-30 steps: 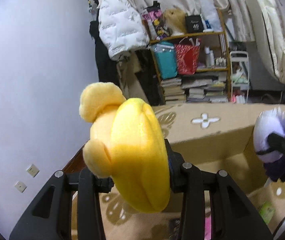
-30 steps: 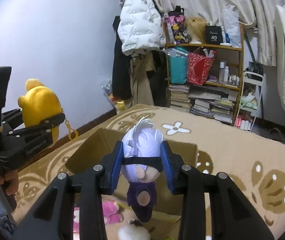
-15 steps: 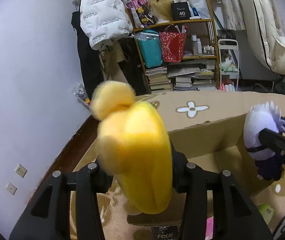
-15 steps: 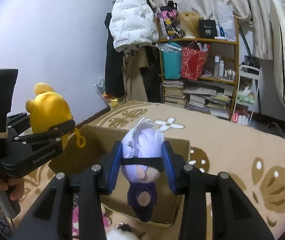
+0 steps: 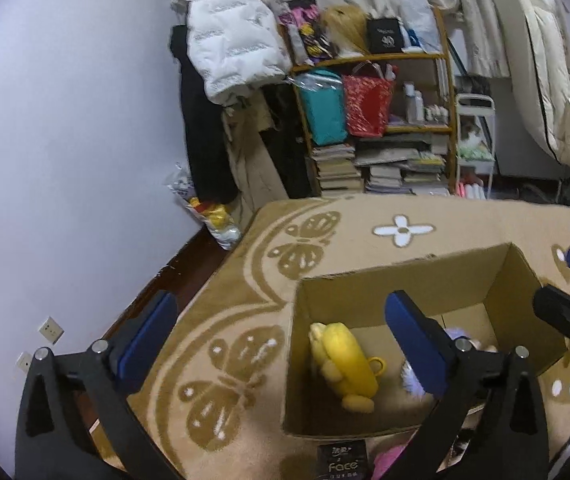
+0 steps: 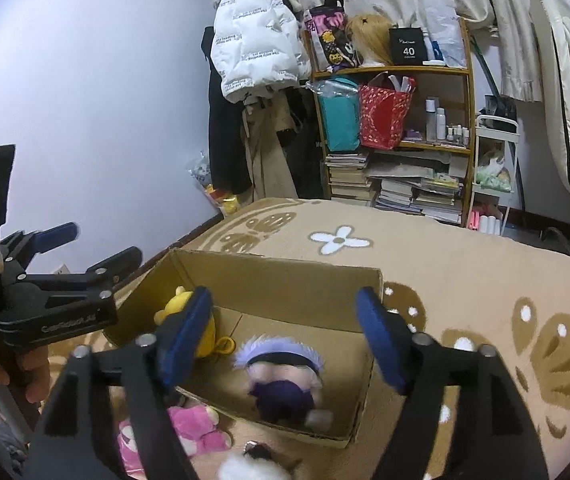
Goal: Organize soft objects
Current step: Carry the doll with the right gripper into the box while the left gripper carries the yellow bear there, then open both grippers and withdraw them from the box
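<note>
Looking down along both pairs of fingers, we see a cardboard box (image 5: 425, 280) standing open on a tan carpet (image 5: 245, 320) patterned with brown butterflies. Our left gripper (image 5: 281, 334) has its fingers spread wide; they have just been opening, and nothing sits between the blue pads. The yellow plush (image 5: 345, 364) lies on the box floor at the left side, close to the left wall, with its yellow loop pointing toward the middle of the box.

Our right gripper (image 6: 285, 328) also has its fingers wide apart, having just been opening, and they grip nothing. Below and between them the purple-haired doll (image 6: 281, 376) is inside the box, blurred, dark body toward us and pale hair toward the far wall; whether it already rests on the bottom we cannot tell. It lies to the right of the yellow plush, apart from it.

Outside the near wall of the box, a pink plush (image 6: 193, 432) lies on the carpet, and something white and fluffy (image 6: 249, 468) sits at the bottom edge of the right wrist view. From that same view we see a hand (image 6: 17, 372) holding the left gripper's handle, beside the box's left corner.
</note>
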{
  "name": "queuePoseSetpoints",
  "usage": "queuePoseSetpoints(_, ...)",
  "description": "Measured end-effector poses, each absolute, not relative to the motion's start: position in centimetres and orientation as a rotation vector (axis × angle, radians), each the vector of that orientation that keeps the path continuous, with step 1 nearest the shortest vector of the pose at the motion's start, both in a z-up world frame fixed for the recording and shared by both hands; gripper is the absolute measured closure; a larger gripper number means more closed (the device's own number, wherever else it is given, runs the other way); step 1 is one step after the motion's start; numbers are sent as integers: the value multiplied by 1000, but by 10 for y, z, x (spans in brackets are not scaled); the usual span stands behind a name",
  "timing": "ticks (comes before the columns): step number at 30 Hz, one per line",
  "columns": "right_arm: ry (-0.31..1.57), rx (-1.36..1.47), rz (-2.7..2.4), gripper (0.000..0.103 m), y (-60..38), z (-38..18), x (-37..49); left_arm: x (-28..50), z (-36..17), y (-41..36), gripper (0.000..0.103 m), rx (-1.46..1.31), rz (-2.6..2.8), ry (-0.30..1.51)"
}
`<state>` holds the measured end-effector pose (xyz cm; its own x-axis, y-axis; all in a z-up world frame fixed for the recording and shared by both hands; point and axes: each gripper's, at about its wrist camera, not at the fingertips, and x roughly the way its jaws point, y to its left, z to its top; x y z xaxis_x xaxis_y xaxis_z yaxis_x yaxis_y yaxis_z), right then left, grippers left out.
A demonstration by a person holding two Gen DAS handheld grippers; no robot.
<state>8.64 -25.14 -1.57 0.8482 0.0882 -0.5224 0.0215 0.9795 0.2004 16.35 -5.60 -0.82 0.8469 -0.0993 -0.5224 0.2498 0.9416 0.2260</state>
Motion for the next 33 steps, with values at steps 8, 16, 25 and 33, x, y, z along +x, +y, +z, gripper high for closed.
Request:
queuePoseSetpoints(8, 543, 220, 11, 0, -252, -6, 69, 151, 2, -33, 0, 245, -159, 553)
queuePoseSetpoints(16, 565, 242, -2, 0, -250, -2, 49, 131, 7, -25, 0, 247, -161, 565)
queuePoseSetpoints(25, 598, 271, -23, 0, -250, -4, 26, 107, 5, -20, 0, 240, -185, 607)
queuePoseSetpoints(33, 663, 293, -39, 0, -249, -20, 13, 91, -6, -13, 0, 229, -203, 651)
